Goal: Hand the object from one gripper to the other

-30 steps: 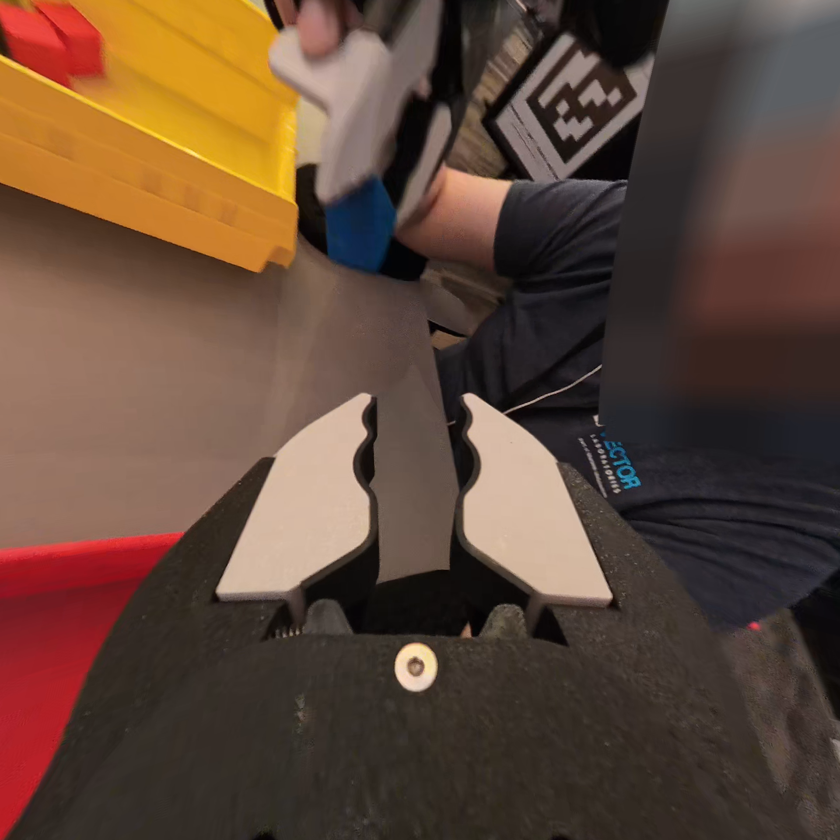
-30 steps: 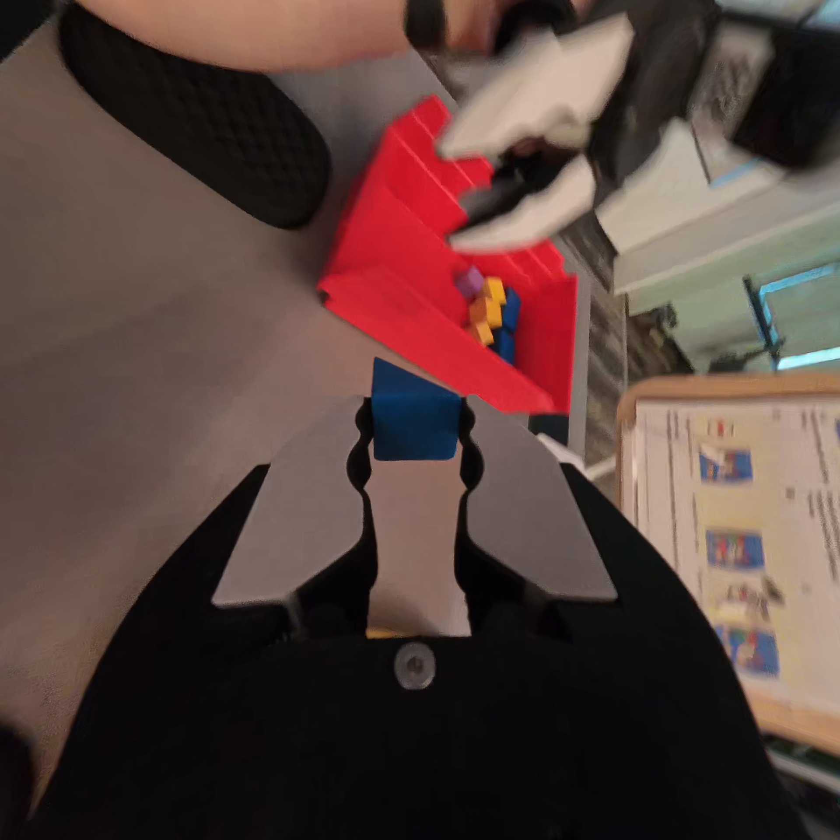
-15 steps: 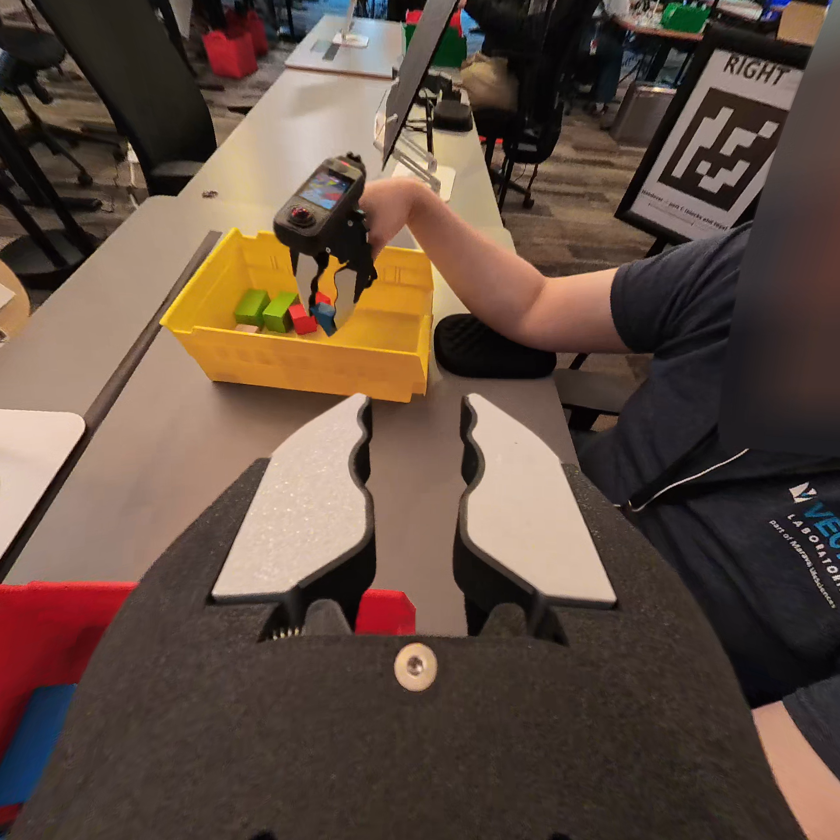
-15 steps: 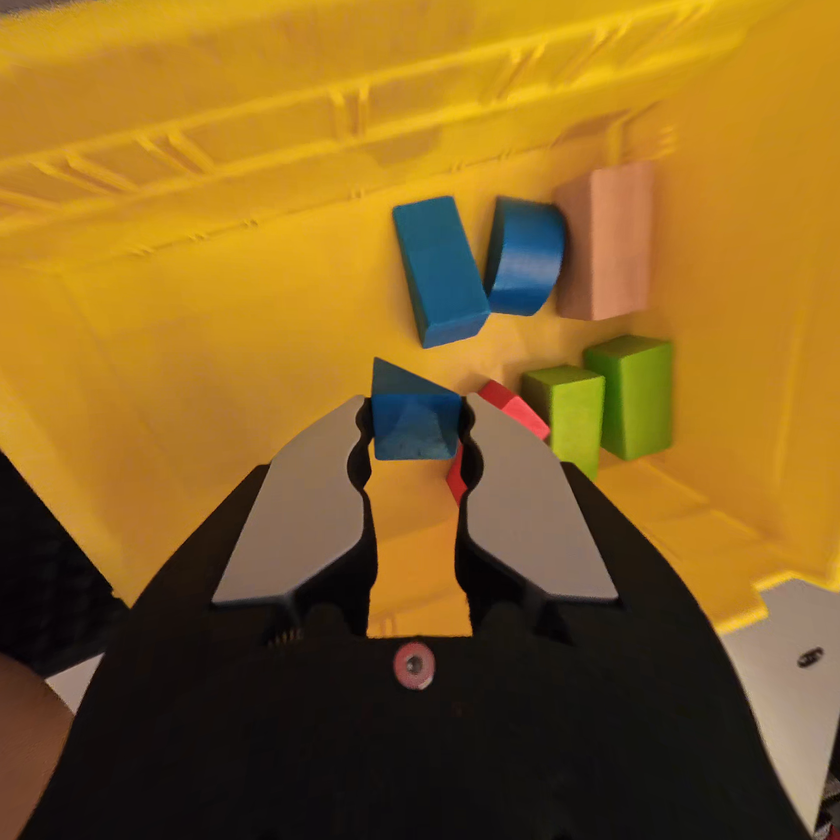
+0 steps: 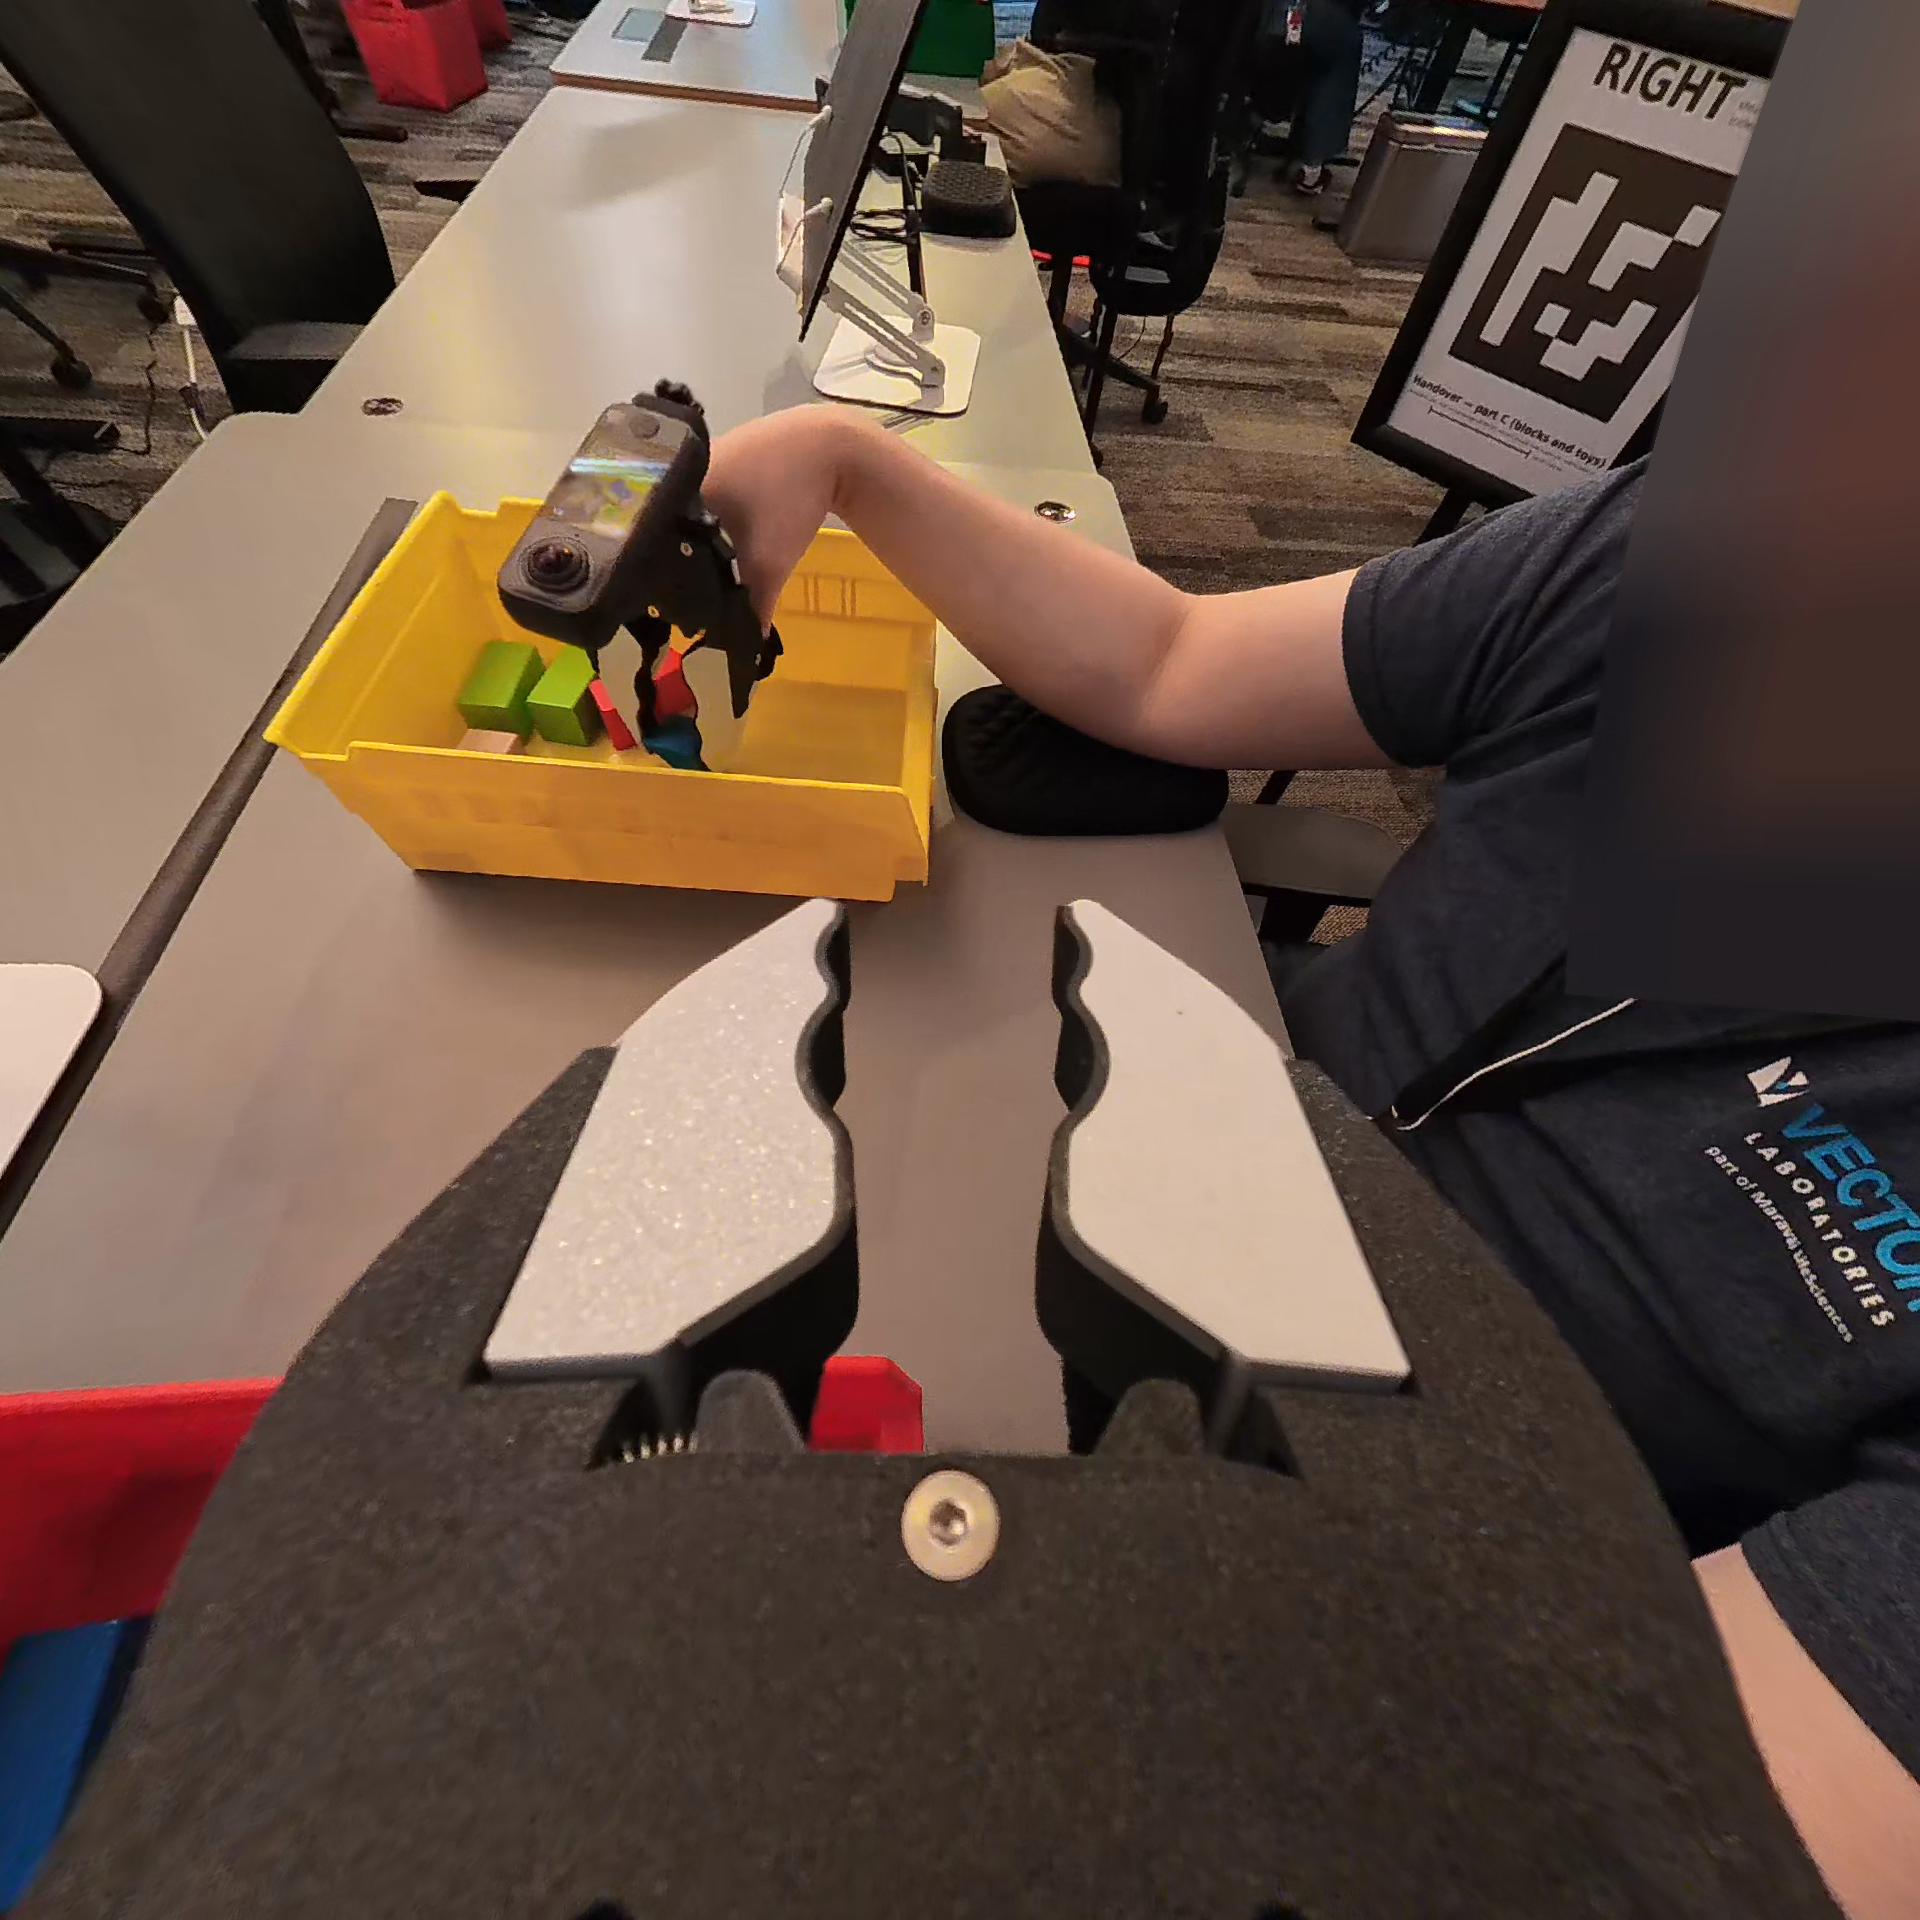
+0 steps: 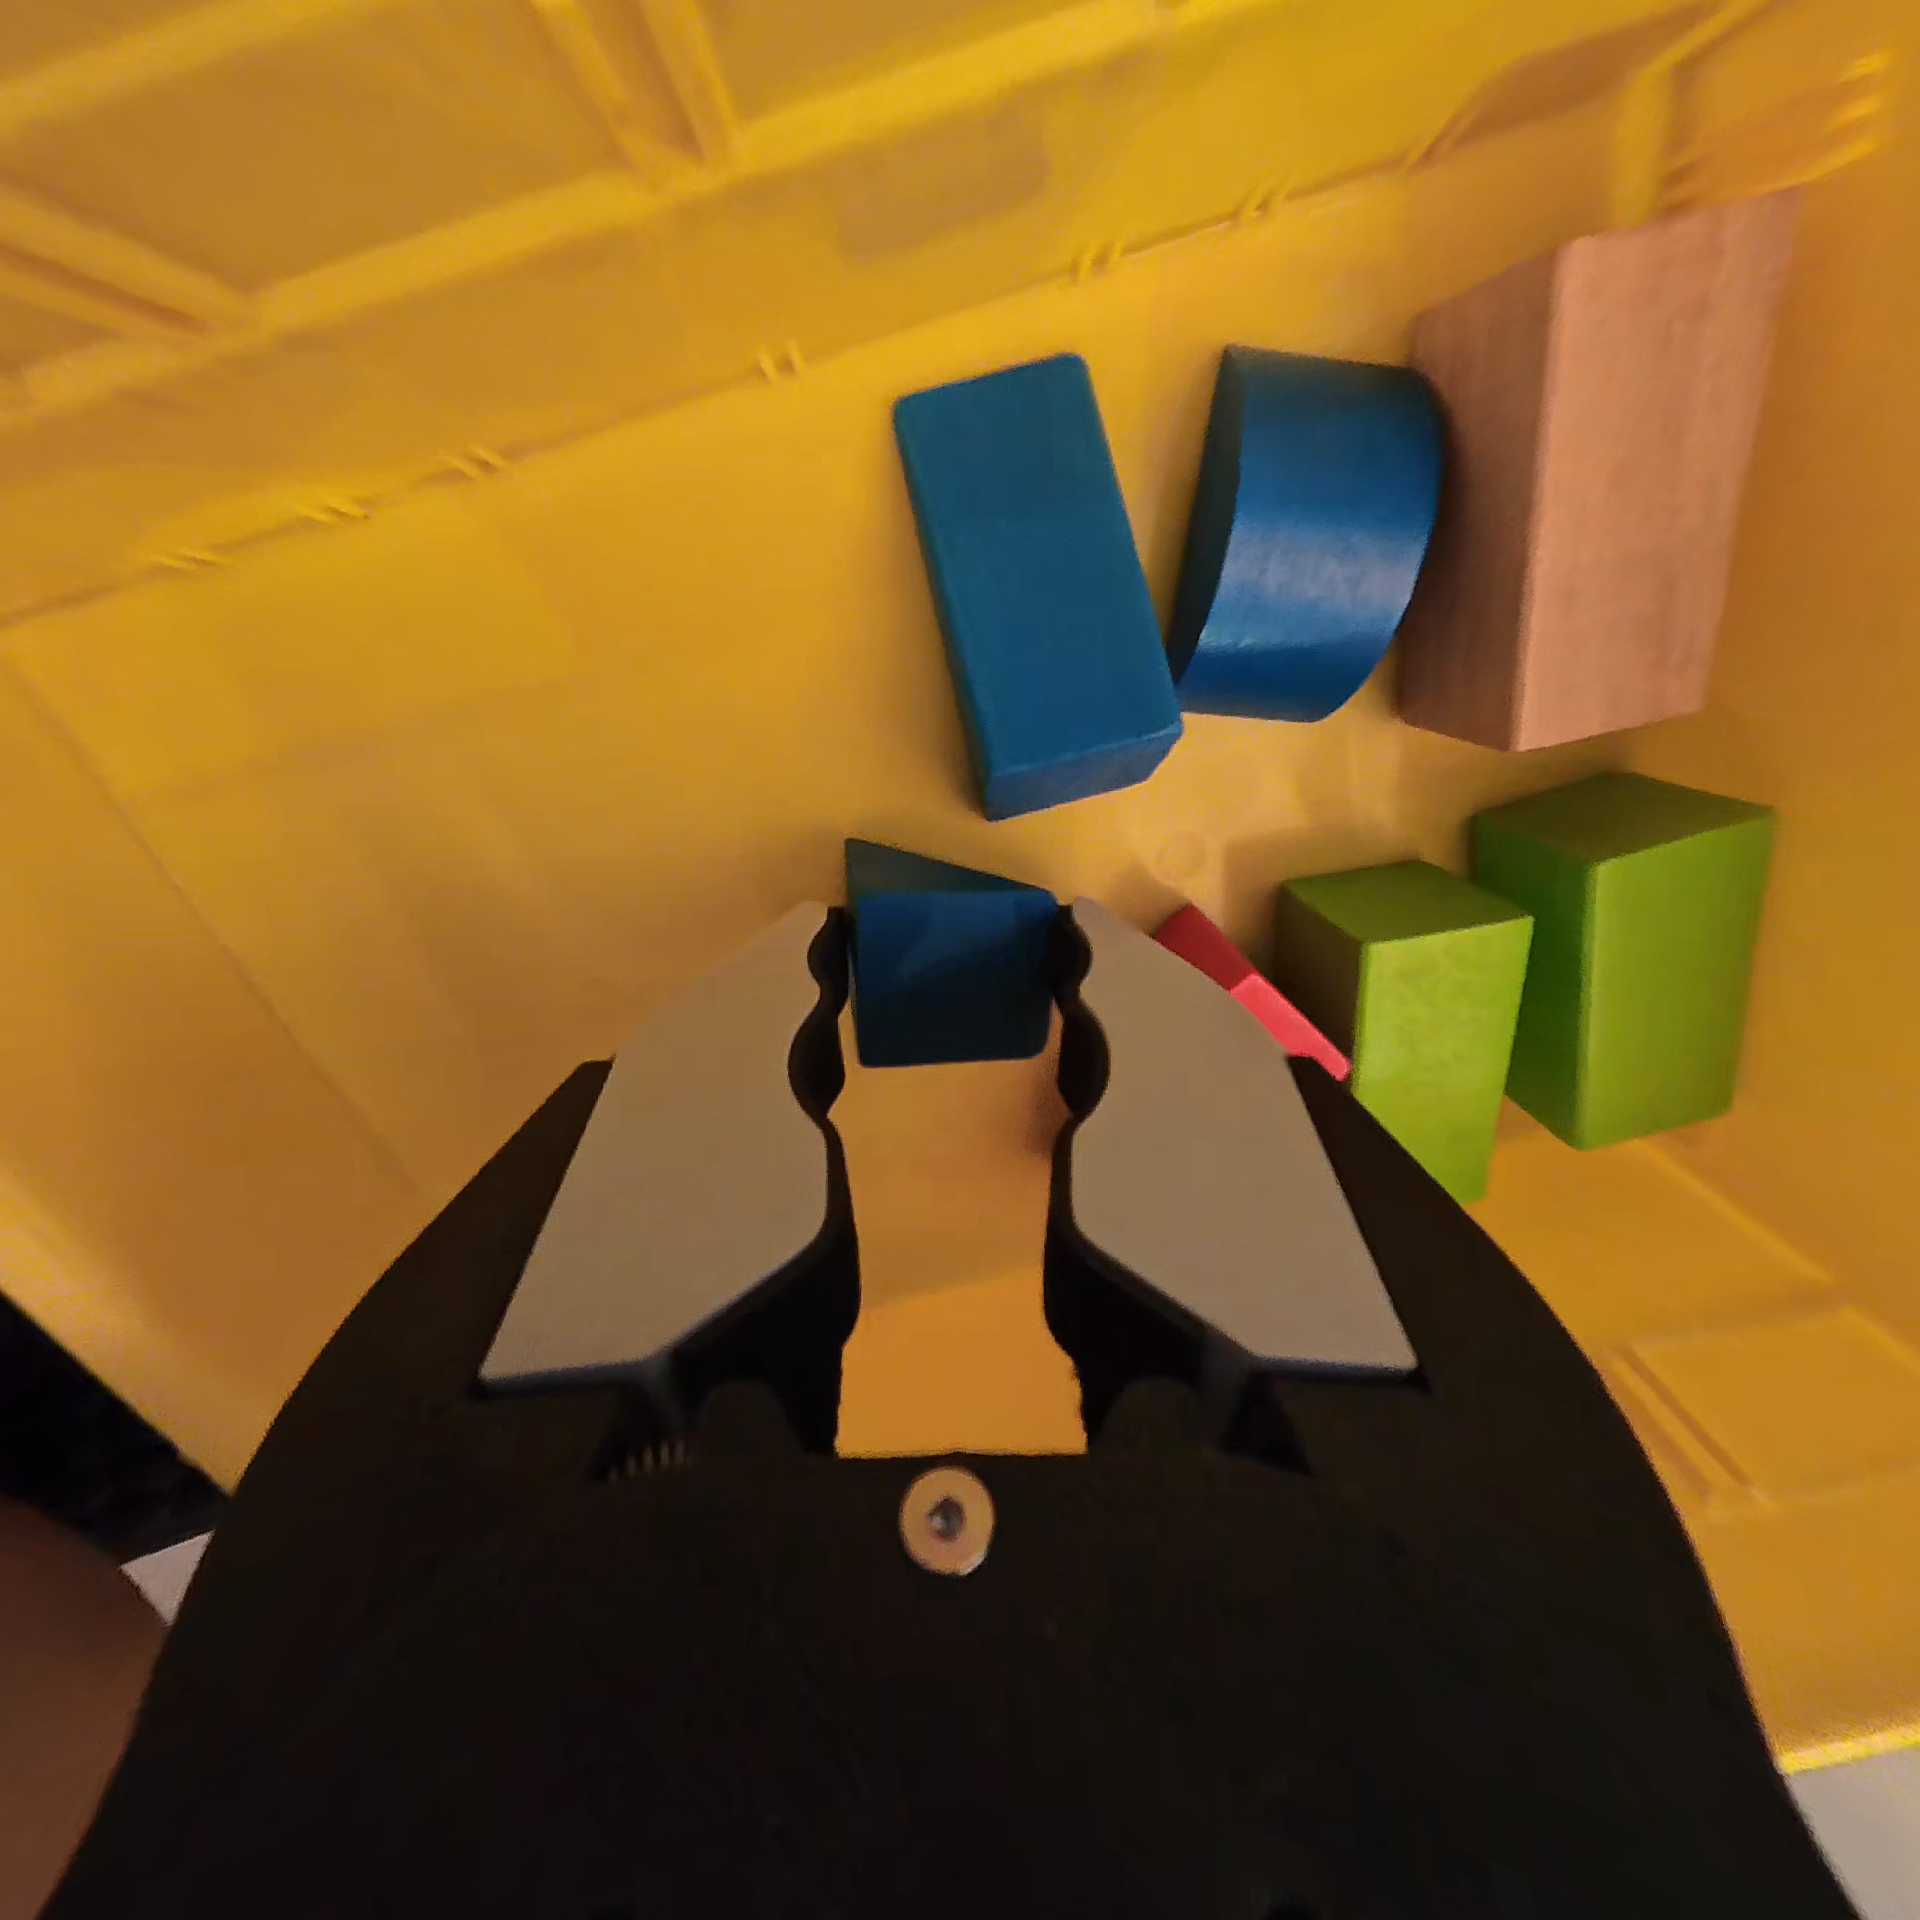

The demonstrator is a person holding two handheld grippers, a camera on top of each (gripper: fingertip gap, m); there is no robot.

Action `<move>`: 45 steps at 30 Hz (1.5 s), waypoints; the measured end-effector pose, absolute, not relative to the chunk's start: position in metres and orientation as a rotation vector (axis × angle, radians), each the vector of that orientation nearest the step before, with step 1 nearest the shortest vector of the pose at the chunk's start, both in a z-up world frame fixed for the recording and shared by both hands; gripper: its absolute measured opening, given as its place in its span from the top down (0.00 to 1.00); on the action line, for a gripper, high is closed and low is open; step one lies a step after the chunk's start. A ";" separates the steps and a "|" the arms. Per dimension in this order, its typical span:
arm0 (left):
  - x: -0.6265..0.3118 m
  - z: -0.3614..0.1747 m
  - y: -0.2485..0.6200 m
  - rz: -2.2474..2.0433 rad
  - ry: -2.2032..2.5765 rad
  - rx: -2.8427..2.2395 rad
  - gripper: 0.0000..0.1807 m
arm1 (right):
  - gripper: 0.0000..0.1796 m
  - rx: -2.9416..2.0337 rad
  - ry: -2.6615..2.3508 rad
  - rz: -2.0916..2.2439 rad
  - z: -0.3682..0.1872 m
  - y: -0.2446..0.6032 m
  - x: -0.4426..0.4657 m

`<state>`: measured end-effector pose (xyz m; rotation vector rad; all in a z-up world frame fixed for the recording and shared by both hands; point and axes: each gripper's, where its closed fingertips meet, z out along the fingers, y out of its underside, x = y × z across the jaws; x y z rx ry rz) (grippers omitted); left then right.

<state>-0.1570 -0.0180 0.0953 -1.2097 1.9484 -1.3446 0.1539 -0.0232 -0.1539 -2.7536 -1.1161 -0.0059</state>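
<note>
the blue wedge block (image 6: 940, 977) is clamped between the tips of the right gripper (image 6: 951, 935), which is held low inside the yellow bin (image 6: 416, 623), just above its floor. the step in hand is judged to be the set-down after the handover: the block is already with the receiving gripper and is not yet released. next, the jaws need to be spread so the wedge drops clear, with care taken not to knock the red piece (image 6: 1247, 987) just beside the right finger. the left gripper (image 5: 951, 935) is seen with its fingers parted and nothing between them, held over the grey table (image 5: 312, 1039), well apart from the bin. the left wrist view gives the bin's place on the table and a red bin (image 5: 104, 1475) near at hand; only the right wrist view shows the grip itself, plus the blue rectangular block (image 6: 1029, 582), blue half-round (image 6: 1309, 540), plain wooden block (image 6: 1600, 478) and two green blocks (image 6: 1507, 997).
</note>
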 end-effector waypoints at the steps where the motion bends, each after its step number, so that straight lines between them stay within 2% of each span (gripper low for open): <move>1: -0.157 0.095 -0.018 -1.344 1.948 -1.209 0.80 | 0.77 -2.757 -1.114 -0.017 -0.155 -0.023 0.156; 27: -0.158 0.089 -0.015 -1.325 1.970 -1.245 0.80 | 0.74 -2.708 -1.150 -0.062 -0.158 -0.015 0.158; 33: -0.166 0.088 0.027 -1.174 1.817 -1.363 0.80 | 0.74 -2.666 -1.167 -0.085 -0.150 -0.013 0.155; 39: -0.192 0.044 0.122 -0.846 1.543 -1.802 0.70 | 0.74 -2.460 -1.150 -0.174 -0.102 -0.001 0.142; 45: -0.192 -0.032 0.183 -0.523 1.508 -2.058 0.70 | 0.74 -2.370 -1.179 -0.253 -0.074 -0.005 0.132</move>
